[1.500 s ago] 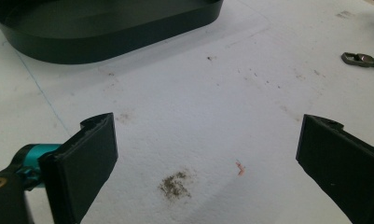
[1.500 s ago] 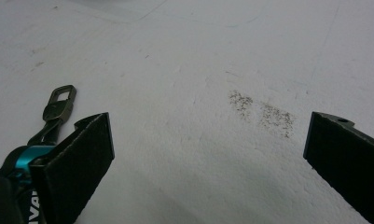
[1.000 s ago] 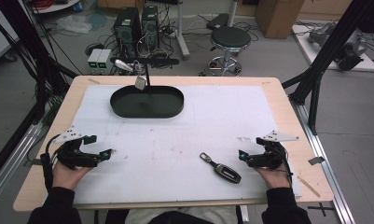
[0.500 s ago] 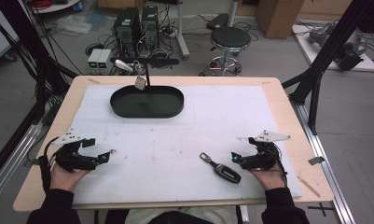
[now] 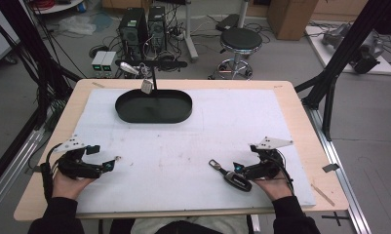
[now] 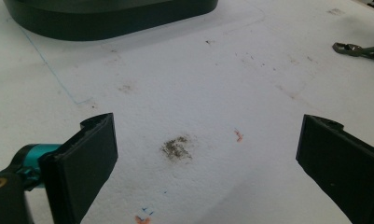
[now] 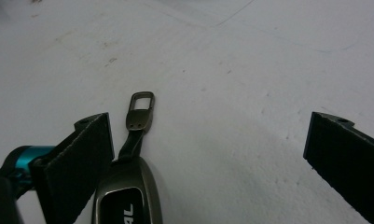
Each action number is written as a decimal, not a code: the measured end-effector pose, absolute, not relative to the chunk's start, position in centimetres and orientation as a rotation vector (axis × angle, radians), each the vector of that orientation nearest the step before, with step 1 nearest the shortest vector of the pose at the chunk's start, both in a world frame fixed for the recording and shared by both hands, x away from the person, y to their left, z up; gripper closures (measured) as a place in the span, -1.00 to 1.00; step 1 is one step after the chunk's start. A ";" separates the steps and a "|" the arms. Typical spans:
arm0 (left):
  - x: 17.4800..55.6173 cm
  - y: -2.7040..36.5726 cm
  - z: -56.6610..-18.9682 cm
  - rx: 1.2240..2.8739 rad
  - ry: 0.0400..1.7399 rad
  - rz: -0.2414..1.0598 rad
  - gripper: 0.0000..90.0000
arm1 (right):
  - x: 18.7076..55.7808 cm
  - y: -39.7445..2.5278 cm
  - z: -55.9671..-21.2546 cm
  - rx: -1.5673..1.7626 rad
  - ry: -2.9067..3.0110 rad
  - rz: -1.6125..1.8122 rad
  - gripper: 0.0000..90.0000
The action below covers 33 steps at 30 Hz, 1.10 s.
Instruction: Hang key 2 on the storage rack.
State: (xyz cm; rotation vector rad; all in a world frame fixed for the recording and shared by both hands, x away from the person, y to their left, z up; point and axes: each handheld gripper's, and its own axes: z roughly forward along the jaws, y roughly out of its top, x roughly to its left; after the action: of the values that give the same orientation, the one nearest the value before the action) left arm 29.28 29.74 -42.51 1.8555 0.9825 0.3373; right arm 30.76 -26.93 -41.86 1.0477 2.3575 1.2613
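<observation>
A dark grey key fob (image 5: pixel 235 178) with a short strap and a metal clasp (image 5: pixel 214 164) lies on the white mat at the front right. My right gripper (image 5: pixel 238 171) is open, and the fob (image 7: pixel 128 196) lies just inside its left jaw. The clasp (image 7: pixel 141 111) points away between the jaws. At the front left, my left gripper (image 5: pixel 110 164) is open over bare, stained mat (image 6: pixel 175 147), holding nothing. The left gripper view catches the clasp (image 6: pixel 357 49) at its far right.
A black oval tray (image 5: pixel 154 114) sits at the back centre of the mat (image 5: pixel 183 141); its wall (image 6: pixel 105 21) is at the top of the left gripper view. A small silver tag (image 5: pixel 146 86) hangs from a stand over its rear rim. The wooden table edge (image 5: pixel 300 126) borders the mat.
My right gripper has slid left up to the key fob, so the fob now lies by its left jaw. The left gripper has shifted slightly toward the front edge.
</observation>
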 end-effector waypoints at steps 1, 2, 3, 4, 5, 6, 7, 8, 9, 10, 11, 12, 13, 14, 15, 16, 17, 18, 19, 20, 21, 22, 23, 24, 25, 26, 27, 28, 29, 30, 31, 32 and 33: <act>29.3 29.7 -42.5 1.858 0.980 0.337 -0.87 | 30.7 -26.6 -41.9 1.041 2.371 1.254 -0.98; 29.3 29.7 -42.5 1.862 0.977 0.337 -0.87 | 30.7 -26.4 -41.9 1.036 2.378 1.246 -0.98; 29.3 29.7 -42.5 1.865 0.977 0.339 -0.87 | 30.7 -26.2 -41.9 1.027 2.389 1.238 -0.98; 29.3 29.6 -42.5 1.864 0.977 0.339 -0.87 | 30.7 -25.9 -42.0 1.022 2.396 1.232 -0.98; 29.3 29.6 -42.5 1.863 0.976 0.338 -0.87 | 30.7 -25.7 -42.0 1.011 2.405 1.229 -0.98; 29.3 29.6 -42.6 1.864 0.975 0.337 -0.87 | 30.7 -25.5 -42.0 1.007 2.415 1.227 -0.98; 29.3 29.6 -42.6 1.864 0.976 0.335 -0.87 | 30.7 -25.3 -42.1 0.995 2.423 1.224 -0.98; 29.3 29.6 -42.6 1.865 0.974 0.334 -0.87 | 30.7 -25.0 -42.2 0.990 2.431 1.217 -0.98; 29.3 29.7 -42.6 1.866 0.971 0.333 -0.87 | 30.7 -24.8 -42.2 0.985 2.442 1.211 -0.98; 29.3 29.6 -42.6 1.866 0.973 0.331 -0.87 | 30.7 -24.6 -42.3 0.984 2.448 1.204 -0.98; 29.3 29.6 -42.6 1.867 0.971 0.331 -0.87 | 30.7 -24.4 -42.4 0.972 2.458 1.194 -0.98; 29.3 29.6 -42.6 1.867 0.970 0.330 -0.87 | 30.6 -24.2 -42.4 0.968 2.467 1.186 -0.98; 29.3 29.6 -42.6 1.866 0.971 0.331 -0.87 | 30.6 -24.0 -42.5 0.959 2.473 1.183 -0.98; 29.3 29.6 -42.6 1.867 0.971 0.329 -0.87 | 30.6 -23.7 -42.5 0.962 2.480 1.181 -0.98; 29.3 29.6 -42.6 1.866 0.972 0.330 -0.87 | 30.6 -23.5 -42.5 0.954 2.486 1.177 -0.98; 29.3 29.6 -42.6 1.866 0.972 0.328 -0.87 | 30.6 -23.3 -42.6 0.951 2.494 1.170 -0.98; 29.3 29.6 -42.6 1.865 0.973 0.328 -0.87 | 30.6 -23.1 -42.6 0.936 2.499 1.165 -0.98; 29.4 29.6 -42.6 1.864 0.971 0.327 -0.87 | 30.5 -22.8 -42.7 0.942 2.507 1.155 -0.98; 29.3 29.7 -42.6 1.862 0.970 0.328 -0.87 | 30.5 -22.6 -42.8 0.926 2.514 1.146 -0.98; 29.3 29.7 -42.6 1.860 0.972 0.330 -0.87 | 30.5 -22.4 -42.8 0.919 2.521 1.132 -0.98; 29.3 29.7 -42.6 1.859 0.972 0.329 -0.87 | 30.5 -22.3 -42.9 0.918 2.526 1.120 -0.98; 29.3 29.7 -42.5 1.857 0.971 0.326 -0.87 | 30.5 -22.2 -43.0 0.916 2.530 1.114 -0.98; 29.3 29.7 -42.6 1.856 0.973 0.326 -0.87 | 30.5 -22.1 -43.0 0.913 2.536 1.105 -0.98; 29.3 29.7 -42.6 1.859 0.973 0.327 -0.87 | 30.5 -22.1 -43.1 0.915 2.538 1.102 -0.98; 29.3 29.7 -42.6 1.862 0.972 0.327 -0.87 | 30.5 -22.0 -43.1 0.907 2.538 1.104 -0.98; 29.3 29.6 -42.6 1.861 0.972 0.325 -0.87 | 30.5 -22.0 -43.1 0.907 2.540 1.103 -0.98; 29.3 29.6 -42.6 1.863 0.969 0.326 -0.87 | 30.4 -21.9 -43.1 0.907 2.542 1.102 -0.98; 29.3 29.6 -42.6 1.863 0.969 0.325 -0.87 | 30.4 -21.9 -43.1 0.903 2.546 1.100 -0.98; 29.3 29.6 -42.6 1.862 0.970 0.326 -0.87 | 30.4 -21.8 -43.2 0.901 2.550 1.093 -0.98; 29.3 29.6 -42.6 1.862 0.969 0.329 -0.87 | 30.4 -21.7 -43.3 0.901 2.556 1.085 -0.97; 29.3 29.6 -42.5 1.859 0.972 0.332 -0.87 | 30.4 -21.7 -43.3 0.888 2.574 1.081 -0.87; 29.3 29.6 -42.5 1.858 0.971 0.333 -0.87 | 30.4 -21.5 -43.4 0.878 2.592 1.079 -0.87; 29.3 29.6 -42.5 1.854 0.972 0.334 -0.87 | 30.4 -21.4 -43.5 0.874 2.600 1.060 -0.87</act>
State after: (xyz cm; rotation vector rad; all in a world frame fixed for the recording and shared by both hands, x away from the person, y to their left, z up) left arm 29.26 29.63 -42.53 1.8545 0.9725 0.3343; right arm 30.41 -21.43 -43.47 0.8745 2.6001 1.0600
